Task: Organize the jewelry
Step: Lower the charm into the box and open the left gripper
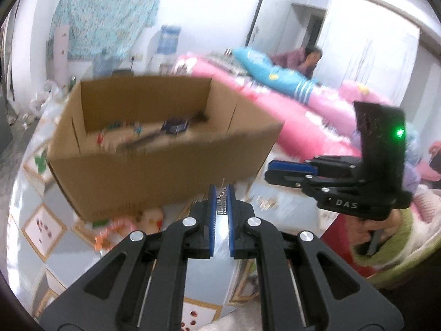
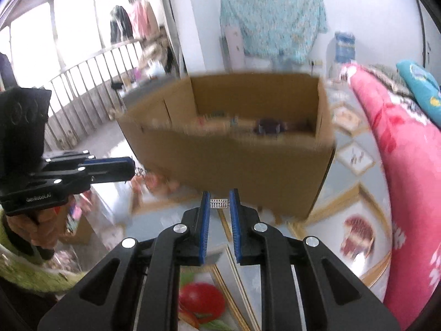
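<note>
Carrying two small silver pieces toward the box, so sorting looks midway by judgement. Left gripper clenched on a silver piece held upright between the fingers. Farther off, cardboard box on the tabletop, holding blurred colourful bits and something dark. Right gripper grasping a silver strip crosswise. Loose items near the box's base still unsorted.

Your left wrist view looks forward along its gripper, close to the cardboard box at frame centre. Your right wrist view faces the same box. Each view shows the other gripper at its edge.
</note>
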`<move>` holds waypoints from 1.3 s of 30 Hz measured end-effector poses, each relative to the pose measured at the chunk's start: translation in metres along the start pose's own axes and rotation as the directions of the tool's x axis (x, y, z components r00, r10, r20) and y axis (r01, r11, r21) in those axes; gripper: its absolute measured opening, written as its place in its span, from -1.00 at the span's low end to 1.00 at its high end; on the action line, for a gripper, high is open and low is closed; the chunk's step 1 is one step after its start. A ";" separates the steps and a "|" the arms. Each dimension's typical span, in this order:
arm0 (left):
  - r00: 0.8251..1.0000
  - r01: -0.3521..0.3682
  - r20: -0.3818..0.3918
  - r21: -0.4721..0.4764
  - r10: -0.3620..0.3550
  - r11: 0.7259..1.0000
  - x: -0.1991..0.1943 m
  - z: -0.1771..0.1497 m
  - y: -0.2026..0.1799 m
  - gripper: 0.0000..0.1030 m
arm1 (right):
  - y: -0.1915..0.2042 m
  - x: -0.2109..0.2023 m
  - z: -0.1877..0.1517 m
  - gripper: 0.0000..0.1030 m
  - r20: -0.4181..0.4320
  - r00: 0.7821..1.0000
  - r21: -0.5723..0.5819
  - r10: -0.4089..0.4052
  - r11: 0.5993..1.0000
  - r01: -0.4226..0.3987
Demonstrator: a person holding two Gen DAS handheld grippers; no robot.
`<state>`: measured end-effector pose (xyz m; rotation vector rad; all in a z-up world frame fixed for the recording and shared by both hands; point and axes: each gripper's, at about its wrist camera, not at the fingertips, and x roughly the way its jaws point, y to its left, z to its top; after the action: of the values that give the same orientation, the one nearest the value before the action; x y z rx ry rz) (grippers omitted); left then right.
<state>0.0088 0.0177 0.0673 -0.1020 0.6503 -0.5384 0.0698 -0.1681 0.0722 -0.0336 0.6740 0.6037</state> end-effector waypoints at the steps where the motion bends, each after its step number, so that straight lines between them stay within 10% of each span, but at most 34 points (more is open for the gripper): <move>1: 1.000 0.016 0.022 0.000 -0.016 1.000 -0.005 0.007 -0.001 -0.87 | -0.001 -0.008 0.009 -0.71 0.036 0.999 -0.005 0.012 1.000 -0.012; 9: 0.997 0.025 0.079 0.012 -0.026 1.000 -0.010 0.068 0.004 -0.87 | -0.021 -0.014 0.079 -0.71 0.114 0.988 -0.010 0.107 0.994 -0.107; 17: 0.990 -0.092 -0.115 -0.040 0.087 0.995 0.057 0.106 0.059 -0.88 | -0.030 0.069 0.127 -0.71 -0.137 0.981 0.008 0.137 0.991 -0.137; 25: 0.958 -0.168 -0.248 -0.074 0.145 0.983 0.100 0.101 0.099 -0.87 | -0.030 0.143 0.133 -0.71 -0.344 0.928 0.031 0.142 0.990 -0.140; 39: 0.947 -0.215 -0.261 -0.087 0.186 0.973 0.099 0.099 0.112 -0.62 | -0.043 0.134 0.142 -0.62 -0.281 0.946 0.085 0.160 0.986 -0.141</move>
<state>0.1840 0.0563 0.0634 -0.0747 0.9286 -0.3178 0.2575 -0.1044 0.0978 -0.0099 0.9848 0.7317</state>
